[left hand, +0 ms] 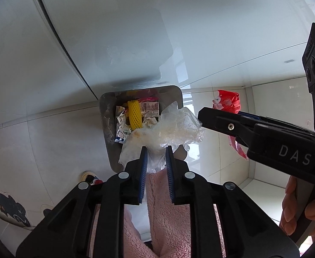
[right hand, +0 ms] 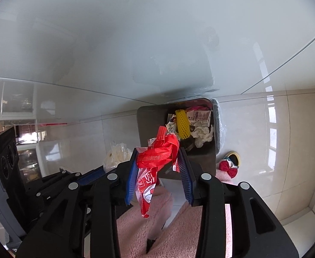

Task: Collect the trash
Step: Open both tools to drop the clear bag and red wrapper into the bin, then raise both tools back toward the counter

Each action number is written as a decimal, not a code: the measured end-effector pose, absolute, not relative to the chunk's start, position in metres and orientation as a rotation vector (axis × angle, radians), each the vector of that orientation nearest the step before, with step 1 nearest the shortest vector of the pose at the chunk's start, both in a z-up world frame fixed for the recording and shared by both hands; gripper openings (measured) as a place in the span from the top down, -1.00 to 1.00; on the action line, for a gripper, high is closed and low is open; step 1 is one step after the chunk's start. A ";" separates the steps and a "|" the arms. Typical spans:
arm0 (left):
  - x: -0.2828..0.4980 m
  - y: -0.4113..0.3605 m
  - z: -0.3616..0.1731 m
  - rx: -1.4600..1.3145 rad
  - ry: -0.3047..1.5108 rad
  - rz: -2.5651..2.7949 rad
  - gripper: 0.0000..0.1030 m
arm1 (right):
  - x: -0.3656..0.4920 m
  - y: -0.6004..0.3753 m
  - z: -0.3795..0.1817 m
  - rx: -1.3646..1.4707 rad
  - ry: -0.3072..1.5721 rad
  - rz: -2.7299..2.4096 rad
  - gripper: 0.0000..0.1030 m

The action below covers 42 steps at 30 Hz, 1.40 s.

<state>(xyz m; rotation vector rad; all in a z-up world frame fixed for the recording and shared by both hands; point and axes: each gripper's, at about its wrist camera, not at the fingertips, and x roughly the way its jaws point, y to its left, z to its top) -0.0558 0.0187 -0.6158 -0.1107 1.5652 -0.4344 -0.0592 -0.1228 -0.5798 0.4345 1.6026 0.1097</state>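
Observation:
A grey trash bin (left hand: pixel 105 116) stands on the tiled floor below both grippers, holding a yellow foam net (left hand: pixel 133 114), cartons and tissue. My left gripper (left hand: pixel 156 148) hangs over the bin's near edge. Its jaws stand slightly apart, with a crumpled clear plastic wrap (left hand: pixel 168 129) loose between the blue pads (left hand: pixel 143 167). My right gripper (right hand: pixel 157 150) is beside it, over the bin (right hand: pixel 144 124). A red snack wrapper (right hand: pixel 155 157) sits between its parted jaws and drapes down the left pad (right hand: pixel 131 180). The left wrist view shows the red wrapper (left hand: pixel 227 102) at the right gripper's tip.
A glossy white cabinet front (left hand: pixel 136 32) rises right behind the bin. Pink fluffy trouser legs (right hand: pixel 178 232) and a slipper with a red bow (right hand: pixel 228 168) are just below the grippers. A hand (left hand: pixel 294 210) holds the right gripper's handle. A black cartoon mat (left hand: pixel 7 206) lies at lower left.

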 end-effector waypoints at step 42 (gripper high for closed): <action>-0.048 0.075 -0.302 0.005 1.037 -0.463 -0.76 | -0.075 -0.133 -0.276 0.251 1.071 -0.105 -0.93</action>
